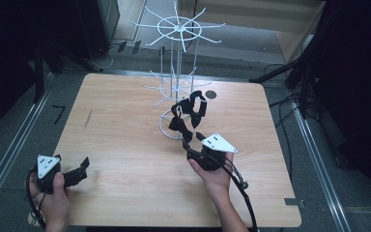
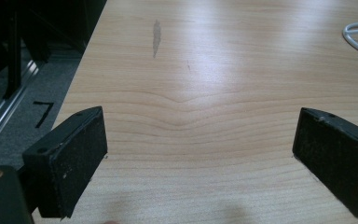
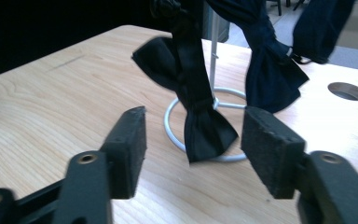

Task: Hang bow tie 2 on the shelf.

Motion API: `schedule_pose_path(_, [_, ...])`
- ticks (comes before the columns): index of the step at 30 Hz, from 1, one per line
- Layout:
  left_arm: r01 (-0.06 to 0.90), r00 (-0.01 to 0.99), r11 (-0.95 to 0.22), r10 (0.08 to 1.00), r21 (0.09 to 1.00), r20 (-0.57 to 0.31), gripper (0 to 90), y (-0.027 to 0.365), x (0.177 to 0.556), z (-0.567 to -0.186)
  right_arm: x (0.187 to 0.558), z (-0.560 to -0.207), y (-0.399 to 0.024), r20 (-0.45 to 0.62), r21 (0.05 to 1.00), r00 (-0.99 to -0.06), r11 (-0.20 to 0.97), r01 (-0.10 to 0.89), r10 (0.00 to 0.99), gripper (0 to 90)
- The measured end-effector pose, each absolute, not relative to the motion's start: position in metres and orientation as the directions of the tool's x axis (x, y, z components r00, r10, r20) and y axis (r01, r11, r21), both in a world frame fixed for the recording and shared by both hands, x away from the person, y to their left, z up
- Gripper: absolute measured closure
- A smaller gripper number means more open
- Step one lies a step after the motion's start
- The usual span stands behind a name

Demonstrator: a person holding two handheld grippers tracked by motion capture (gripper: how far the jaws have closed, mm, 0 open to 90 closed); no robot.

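A white wire display rack stands on the far middle of the wooden table. Black bow ties hang from its lower hooks, over its round base ring. My right gripper sits just in front of them, held from below by a hand. In the right gripper view its jaws stand open, and one black bow tie dangles just beyond them, not touched by either pad. A second dark bow tie hangs further right. My left gripper rests at the table's front left, open over bare wood.
A round cable hole lies in the table behind the rack. A grey smear marks the wood ahead of the left gripper. Dark stands and cables line the floor on both sides. The right gripper's cable trails along the forearm.
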State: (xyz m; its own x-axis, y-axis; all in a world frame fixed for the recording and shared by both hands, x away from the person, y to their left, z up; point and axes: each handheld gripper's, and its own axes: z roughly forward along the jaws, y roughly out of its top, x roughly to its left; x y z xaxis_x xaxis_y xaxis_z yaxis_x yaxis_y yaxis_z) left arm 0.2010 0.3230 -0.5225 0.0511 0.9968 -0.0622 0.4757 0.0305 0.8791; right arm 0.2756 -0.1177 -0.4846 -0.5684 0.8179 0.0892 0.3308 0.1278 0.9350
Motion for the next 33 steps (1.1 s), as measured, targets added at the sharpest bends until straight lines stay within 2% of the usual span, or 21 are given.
schedule_pose_path(5, [0.475,0.049,0.030,0.997,0.879,-0.060,3.7,0.323,0.201,-0.522,0.272,-0.487,-0.127,0.076,0.920,-0.531,0.146,0.364,0.844,19.6])
schedule_pose_path(8, [0.475,0.049,0.029,0.997,0.879,-0.060,3.8,0.323,0.201,-0.522,0.270,-0.490,-0.134,0.082,0.917,-0.525,0.142,0.372,0.847,13.6])
schedule_pose_path(33, [0.478,0.051,0.021,0.997,0.878,-0.052,3.8,0.322,0.201,-0.522,0.251,-0.504,-0.193,0.105,0.908,-0.473,0.109,0.403,0.875,13.3])
